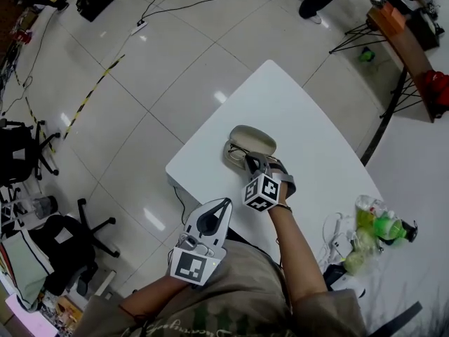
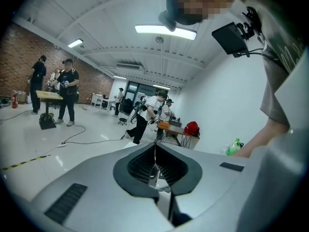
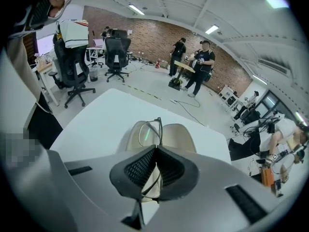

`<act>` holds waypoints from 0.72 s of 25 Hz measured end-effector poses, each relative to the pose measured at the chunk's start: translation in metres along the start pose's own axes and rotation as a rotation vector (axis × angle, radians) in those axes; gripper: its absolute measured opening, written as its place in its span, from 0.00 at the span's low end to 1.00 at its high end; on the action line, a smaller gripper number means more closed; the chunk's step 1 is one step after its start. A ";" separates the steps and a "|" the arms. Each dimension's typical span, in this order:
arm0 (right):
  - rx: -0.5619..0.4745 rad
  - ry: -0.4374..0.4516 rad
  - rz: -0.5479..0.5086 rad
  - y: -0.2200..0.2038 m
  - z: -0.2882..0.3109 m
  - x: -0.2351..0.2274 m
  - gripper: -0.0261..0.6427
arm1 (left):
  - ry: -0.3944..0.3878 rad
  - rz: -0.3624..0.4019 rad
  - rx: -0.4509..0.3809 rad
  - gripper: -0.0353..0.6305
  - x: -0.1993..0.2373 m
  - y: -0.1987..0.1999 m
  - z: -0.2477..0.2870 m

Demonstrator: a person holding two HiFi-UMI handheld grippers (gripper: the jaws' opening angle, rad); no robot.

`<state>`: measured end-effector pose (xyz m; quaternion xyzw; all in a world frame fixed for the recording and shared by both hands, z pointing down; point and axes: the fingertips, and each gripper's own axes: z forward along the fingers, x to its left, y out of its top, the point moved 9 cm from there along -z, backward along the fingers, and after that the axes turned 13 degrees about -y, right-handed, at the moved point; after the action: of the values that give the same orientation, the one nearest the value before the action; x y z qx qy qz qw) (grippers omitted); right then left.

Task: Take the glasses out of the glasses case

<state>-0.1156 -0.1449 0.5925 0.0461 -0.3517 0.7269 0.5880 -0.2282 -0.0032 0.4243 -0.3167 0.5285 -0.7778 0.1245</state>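
Note:
An open beige glasses case lies on the white table. Dark-framed glasses stand partly raised over the case's lower half. My right gripper is shut on the glasses. In the right gripper view the glasses' frame rises from between the closed jaws of my right gripper, with the case just behind. My left gripper hovers at the table's near edge, shut on nothing. In its own view my left gripper points out across the room.
Green bottles and clutter sit on the floor at the right. A black office chair stands at the left. A second table with a red bag is at the far right. People stand in the background.

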 end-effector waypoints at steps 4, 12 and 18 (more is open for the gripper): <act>-0.017 -0.005 0.029 0.005 -0.012 0.001 0.07 | 0.014 0.062 -0.019 0.06 -0.003 0.012 -0.006; -0.035 -0.027 0.033 0.003 -0.028 -0.002 0.07 | 0.040 0.116 -0.034 0.06 -0.010 0.023 -0.016; -0.045 -0.047 -0.010 0.007 -0.041 -0.003 0.07 | 0.047 0.154 -0.040 0.06 -0.014 0.029 -0.022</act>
<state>-0.1067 -0.1244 0.5571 0.0519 -0.3815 0.7146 0.5841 -0.2355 0.0090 0.3879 -0.2591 0.5696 -0.7623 0.1650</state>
